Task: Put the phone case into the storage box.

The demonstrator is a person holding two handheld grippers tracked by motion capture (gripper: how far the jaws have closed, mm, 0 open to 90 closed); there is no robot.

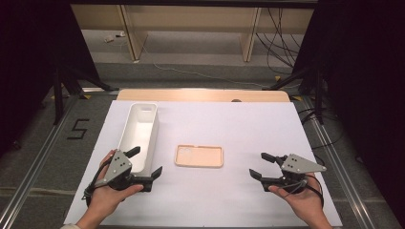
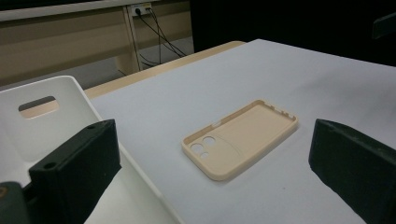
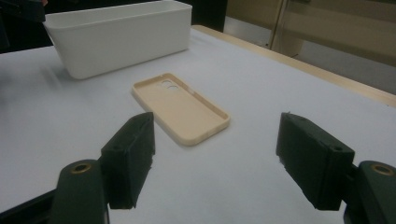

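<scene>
Shadow covers both sides of the room, so we cannot make out what stands behind the dark curtains left and right of the bench (image 1: 267, 124). As landmark we take the phone case (image 1: 198, 156), a beige shell that lies flat with its hollow side up near the middle of the white sheet. In the left gripper view we see its camera holes (image 2: 202, 146), but small details on its rim are too blurred to tell.

Left of the case, just beside it, stands a long white bin (image 1: 138, 133). The left gripper (image 1: 146, 164) partly hides the near end of the bin, and in the left gripper view the bin is cut off by the frame edge. This gripper hangs left of the case, with one of its fingers (image 2: 74, 170) over the bin's near end; its jaws stand wide apart and hold nothing.

Right of the case, well apart from it, the right gripper (image 1: 258, 166) points toward it. Its fingers (image 3: 130, 156) are also spread wide and empty, with the case seen between them farther off. Both hands are cut off at the bottom of the high view.

Behind the case, a pale wooden edge shows beyond the sheet. Farther back we see grey floor, loose cables, light wooden legs and a marking on the floor at the left.
</scene>
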